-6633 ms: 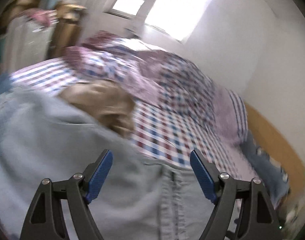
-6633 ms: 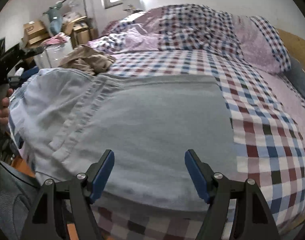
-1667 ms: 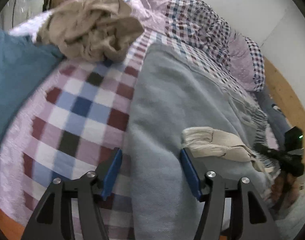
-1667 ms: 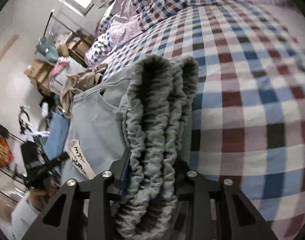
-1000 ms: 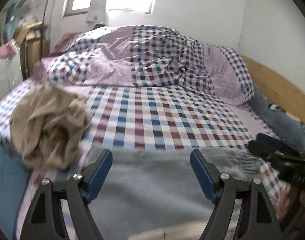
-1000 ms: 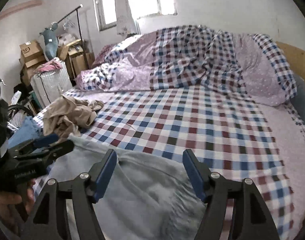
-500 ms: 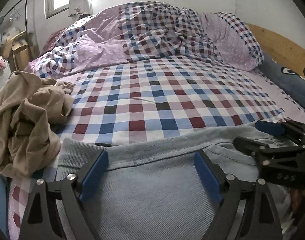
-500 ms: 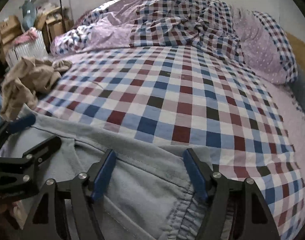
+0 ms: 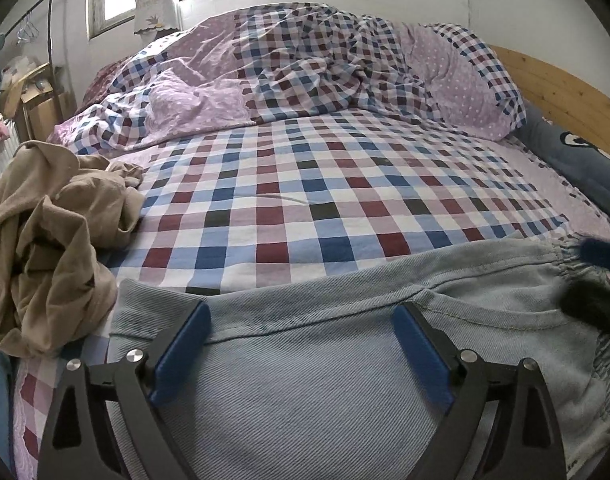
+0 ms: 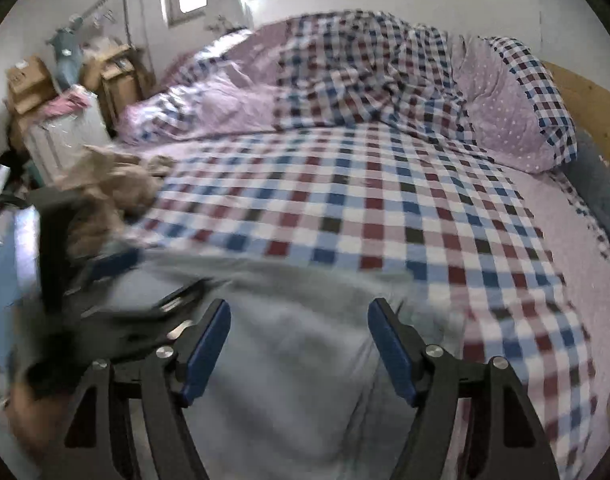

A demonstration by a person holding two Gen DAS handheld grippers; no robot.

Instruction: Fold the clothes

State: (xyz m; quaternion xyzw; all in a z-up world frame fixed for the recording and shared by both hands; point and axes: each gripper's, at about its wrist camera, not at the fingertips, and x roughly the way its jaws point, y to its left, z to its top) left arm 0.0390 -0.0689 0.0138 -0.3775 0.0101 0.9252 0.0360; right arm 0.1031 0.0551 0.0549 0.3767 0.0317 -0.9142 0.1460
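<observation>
Light blue denim trousers (image 9: 325, 380) lie folded flat across the near edge of the checked bed (image 9: 305, 200). Their elastic waistband is at the right (image 9: 573, 258). My left gripper (image 9: 301, 320) hovers open over the denim, nothing between its blue pads. In the right wrist view the same trousers (image 10: 297, 360) lie under my right gripper (image 10: 299, 320), which is open and empty too. The left gripper shows blurred at the left of that view (image 10: 117, 260). A blue fingertip of the right gripper shows at the right edge of the left wrist view (image 9: 601, 256).
A crumpled beige garment (image 9: 53, 232) sits on the bed's left side. A bunched checked and lilac duvet (image 9: 305, 68) and a pillow (image 9: 473, 84) fill the far end. A wooden headboard (image 9: 565, 88) runs along the right. Boxes and a clothes rail (image 10: 105, 40) stand left of the bed.
Both grippers have stayed open over the trousers. The right gripper has drawn back and risen, and its view is now motion-blurred. The left view has shifted only slightly.
</observation>
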